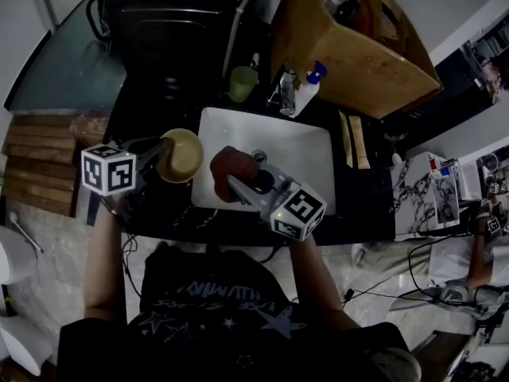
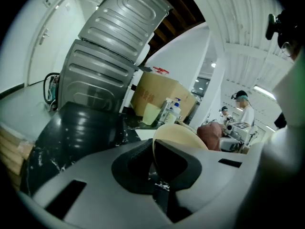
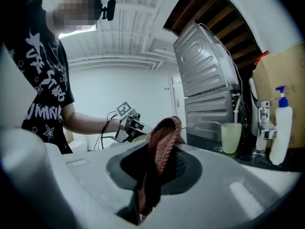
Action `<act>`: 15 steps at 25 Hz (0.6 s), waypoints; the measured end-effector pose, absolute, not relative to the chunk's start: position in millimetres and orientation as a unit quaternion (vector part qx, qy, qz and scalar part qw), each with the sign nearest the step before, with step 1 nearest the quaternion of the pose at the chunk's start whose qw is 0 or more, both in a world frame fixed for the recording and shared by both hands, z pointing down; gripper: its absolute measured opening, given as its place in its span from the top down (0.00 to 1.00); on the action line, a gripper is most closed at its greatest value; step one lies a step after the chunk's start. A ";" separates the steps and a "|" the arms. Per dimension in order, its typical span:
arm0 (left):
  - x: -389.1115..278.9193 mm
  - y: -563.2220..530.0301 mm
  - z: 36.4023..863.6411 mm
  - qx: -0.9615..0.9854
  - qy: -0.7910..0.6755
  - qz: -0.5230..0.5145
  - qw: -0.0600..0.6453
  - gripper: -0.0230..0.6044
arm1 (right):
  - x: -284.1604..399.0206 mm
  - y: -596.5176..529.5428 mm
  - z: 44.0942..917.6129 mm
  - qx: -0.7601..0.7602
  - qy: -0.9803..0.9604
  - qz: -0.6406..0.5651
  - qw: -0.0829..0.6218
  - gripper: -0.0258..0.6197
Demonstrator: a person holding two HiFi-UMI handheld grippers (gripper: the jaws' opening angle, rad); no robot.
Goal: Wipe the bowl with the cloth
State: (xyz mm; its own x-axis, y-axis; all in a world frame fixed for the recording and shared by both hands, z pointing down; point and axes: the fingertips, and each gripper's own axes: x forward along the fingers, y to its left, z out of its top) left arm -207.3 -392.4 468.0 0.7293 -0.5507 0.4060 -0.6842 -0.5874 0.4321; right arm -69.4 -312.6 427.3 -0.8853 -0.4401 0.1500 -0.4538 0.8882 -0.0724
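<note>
Cream bowl [image 1: 184, 153], rim pinched by the left gripper [image 1: 161, 157], hangs over the sink [image 1: 310, 146]'s left edge beside the right gripper [image 1: 238, 188]'s clamped cloth [image 1: 231, 165].

Coarse knitted rust-brown cloth [image 3: 162, 142], smooth matt cream bowl [image 1: 181, 154], glossy white sink [image 1: 310, 153], polished black veined stone tabletop [image 2: 50, 161] around the sink, matt cardboard box [image 1: 350, 62] behind the sink, ribbed sheet-metal panel [image 2: 109, 46], rough wooden slats [image 1: 40, 161] left of the sink

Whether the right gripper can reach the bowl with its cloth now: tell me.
Probably yes: the cloth in the right gripper hangs beside the bowl, held at its rim by the left gripper, nothing between them.
</note>
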 end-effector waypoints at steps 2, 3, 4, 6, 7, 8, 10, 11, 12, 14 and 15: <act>-217.8 -404.2 473.0 0.874 -0.369 0.127 0.290 0.93 | -69.7 -319.7 429.6 0.257 -0.962 0.059 0.068 0.87; -222.2 -410.4 474.3 0.872 -0.375 0.132 0.287 0.93 | -70.8 -322.5 431.0 0.267 -0.959 0.064 0.070 0.87; -225.6 -416.6 475.4 0.870 -0.379 0.135 0.286 0.93 | -72.4 -325.3 432.9 0.278 -0.955 0.069 0.071 0.87; -230.4 -428.6 478.5 0.866 -0.383 0.138 0.291 0.93 | -75.7 -332.0 439.0 0.300 -0.947 0.080 0.078 0.87; -232.0 -434.7 480.8 0.864 -0.384 0.141 0.295 0.93 | -77.1 -335.8 442.9 0.313 -0.942 0.085 0.083 0.87; -233.1 -441.1 483.3 0.862 -0.384 0.145 0.297 0.93 | -78.3 -339.7 446.5 0.326 -0.937 0.089 0.087 0.87; -234.0 -454.3 487.2 0.861 -0.383 0.155 0.296 0.93 | -80.9 -346.1 452.0 0.348 -0.928 0.097 0.089 0.87; -234.0 -460.9 488.4 0.862 -0.382 0.158 0.295 0.93 | -82.1 -348.4 453.7 0.356 -0.925 0.100 0.089 0.87; -234.1 -467.6 489.4 0.862 -0.382 0.160 0.294 0.93 | -82.9 -350.5 455.1 0.362 -0.922 0.103 0.089 0.87; -234.1 -480.8 491.9 0.860 -0.384 0.164 0.293 0.93 | -82.0 -355.0 457.7 0.375 -0.916 0.109 0.089 0.87; -234.0 -487.0 493.6 0.860 -0.384 0.167 0.293 0.93 | -80.5 -357.4 459.1 0.382 -0.913 0.112 0.089 0.87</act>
